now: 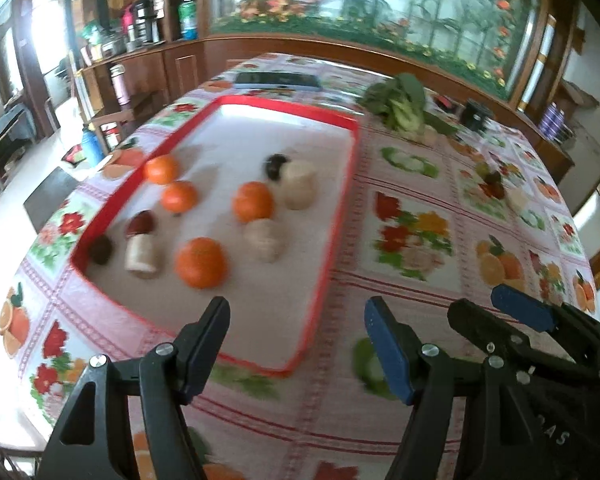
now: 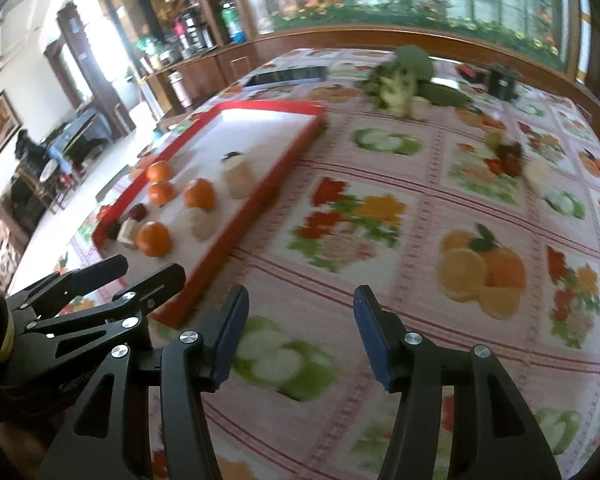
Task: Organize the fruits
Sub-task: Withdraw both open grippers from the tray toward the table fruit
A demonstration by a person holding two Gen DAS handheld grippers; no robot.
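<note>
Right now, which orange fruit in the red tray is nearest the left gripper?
The largest round orange fruit, at the near end of the red tray; the other three sit farther back.

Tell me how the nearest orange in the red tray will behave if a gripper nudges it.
The nearest orange looks round, so it would probably roll. The red tray has a raised rim that would likely stop it. Its skin seems smooth, possibly slippery.

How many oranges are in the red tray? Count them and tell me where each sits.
4. Two sit near the red tray's left rim: orange one and orange two. Orange three lies mid-tray; orange four is nearest the camera. None appears hidden.
</note>
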